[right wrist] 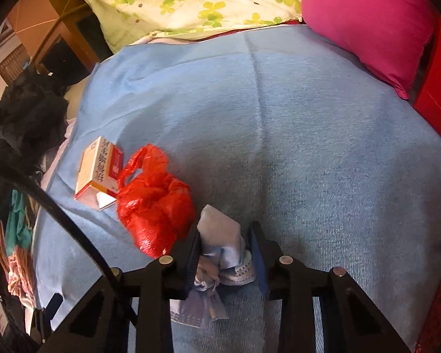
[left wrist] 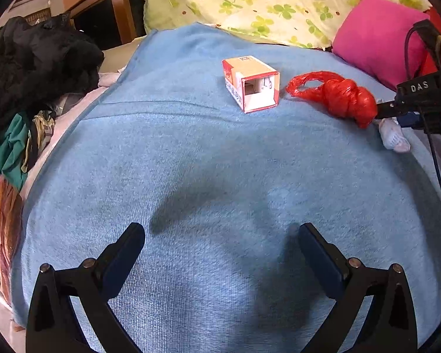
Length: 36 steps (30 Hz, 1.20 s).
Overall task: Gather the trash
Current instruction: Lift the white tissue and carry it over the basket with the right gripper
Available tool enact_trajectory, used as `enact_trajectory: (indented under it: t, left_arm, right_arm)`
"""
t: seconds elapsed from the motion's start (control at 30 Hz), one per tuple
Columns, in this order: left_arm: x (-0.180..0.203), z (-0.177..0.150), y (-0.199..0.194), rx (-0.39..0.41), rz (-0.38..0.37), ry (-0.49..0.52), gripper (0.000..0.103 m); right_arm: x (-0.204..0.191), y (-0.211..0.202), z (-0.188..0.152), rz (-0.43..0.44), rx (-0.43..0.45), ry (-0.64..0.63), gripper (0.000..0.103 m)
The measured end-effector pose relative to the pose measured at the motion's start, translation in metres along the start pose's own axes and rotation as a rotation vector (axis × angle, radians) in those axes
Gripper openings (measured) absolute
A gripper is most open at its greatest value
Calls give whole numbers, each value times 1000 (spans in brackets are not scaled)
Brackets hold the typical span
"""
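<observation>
On the blanket (left wrist: 191,161) the box (left wrist: 250,83) lay left of the knotted bag (left wrist: 345,98), just beside it. The crumpled mask (right wrist: 220,253) sat between my right jaws, right of the bag. A pillow (left wrist: 376,35) lay behind.

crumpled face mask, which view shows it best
The right wrist view: the crumpled face mask sits large and close between the right hand-held gripper's fingers. The left wrist view shows it only as a small white lump near the frame's right edge, beside the red plastic bag.
</observation>
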<state>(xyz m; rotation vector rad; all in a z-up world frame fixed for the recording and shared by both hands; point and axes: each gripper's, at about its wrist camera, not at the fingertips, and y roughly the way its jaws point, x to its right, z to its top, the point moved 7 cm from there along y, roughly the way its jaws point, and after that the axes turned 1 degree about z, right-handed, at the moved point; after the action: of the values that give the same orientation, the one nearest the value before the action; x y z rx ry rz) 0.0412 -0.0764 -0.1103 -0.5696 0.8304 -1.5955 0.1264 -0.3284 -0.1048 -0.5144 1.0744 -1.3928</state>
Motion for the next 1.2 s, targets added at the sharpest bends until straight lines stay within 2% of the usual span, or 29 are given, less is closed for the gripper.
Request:
enact_trajectory:
  t: [0.33,0.53,0.9,1.2]
  left_arm:
    - [36,47,-37,66,-40,5,103]
    - [45,64,-58,108,7,23,103]
    - [79,93,-116,210,48,89,103]
    - [102,105,-155,290,72,150,103]
  right_arm:
    - [-17,-40,-3,61,81,-87,34]
    - [-19,-63,2,97,137,-90,34]
    - [-16,-129,7,171,316,-107,34]
    - [-20,-193,-3,212,494,-183,34]
